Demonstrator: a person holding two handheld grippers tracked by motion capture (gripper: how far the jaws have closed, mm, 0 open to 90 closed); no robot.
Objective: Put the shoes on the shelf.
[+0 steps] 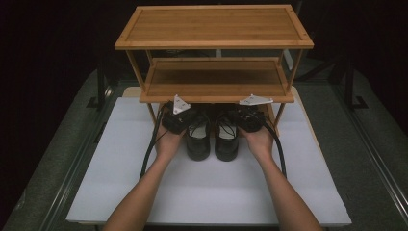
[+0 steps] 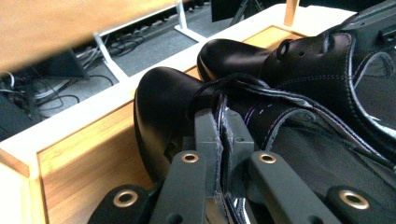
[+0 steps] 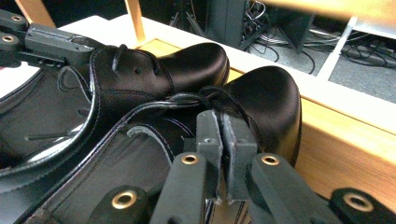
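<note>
Two black leather lace-up shoes stand side by side on the white board, at the foot of a bamboo rack. My left gripper [image 1: 185, 122] [image 2: 223, 135] is shut on the outer collar edge of the left shoe [image 1: 198, 144] [image 2: 163, 102]. My right gripper [image 1: 240, 120] [image 3: 220, 135] is shut on the outer collar edge of the right shoe [image 1: 226, 144] [image 3: 271, 98]. In both gripper views the toes point away, toward the rack's low wooden base. The right shoe [image 2: 233, 56] lies beyond the left one in the left gripper view, and the left shoe [image 3: 187, 65] beyond the right one in the right gripper view.
The bamboo rack has a top shelf [image 1: 214, 24] and a lower shelf [image 1: 214, 79] overhanging the grippers, with thin legs either side. Its wooden base board [image 2: 84, 158] [image 3: 345, 135] runs just outside each shoe. The white board [image 1: 216, 192] extends toward the person.
</note>
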